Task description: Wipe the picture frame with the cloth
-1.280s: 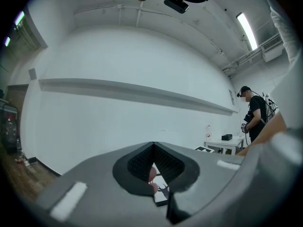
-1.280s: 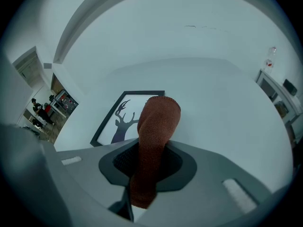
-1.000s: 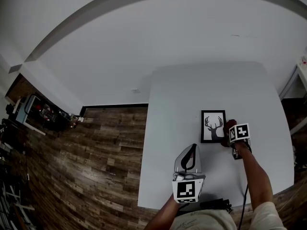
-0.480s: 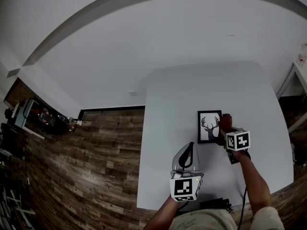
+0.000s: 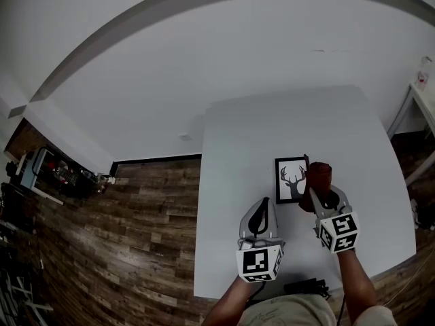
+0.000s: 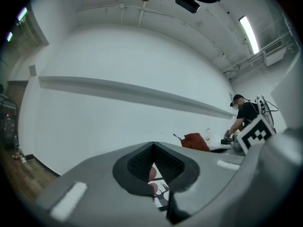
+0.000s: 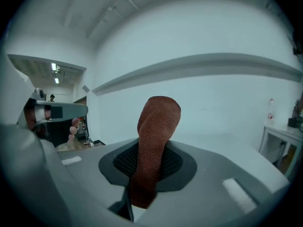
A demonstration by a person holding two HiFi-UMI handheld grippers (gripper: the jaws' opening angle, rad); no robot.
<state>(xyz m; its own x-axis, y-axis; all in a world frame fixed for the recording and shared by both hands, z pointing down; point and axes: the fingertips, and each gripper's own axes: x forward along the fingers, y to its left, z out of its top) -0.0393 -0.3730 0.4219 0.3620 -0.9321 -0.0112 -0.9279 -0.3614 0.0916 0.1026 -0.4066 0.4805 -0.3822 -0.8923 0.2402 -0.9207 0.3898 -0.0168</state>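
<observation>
Fingers (image 7: 199, 171) of right gripper (image 5: 318, 194) pinch one cloth (image 5: 319, 176) by one picture frame (image 5: 290, 180); left gripper (image 5: 265, 206) fingers (image 6: 94, 193) pressed together.

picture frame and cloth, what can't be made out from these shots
- Head view: the picture frame's right edge is hidden by the cloth clamped in the right tongs. Whether the cloth touches the frame cannot be told.
- Left gripper view: the left tongs block all but a sliver of the deer print.
- Right gripper view: the frame does not show, with cloth and tongs in front.
- Dust on the frame: too small in the head view.
</observation>
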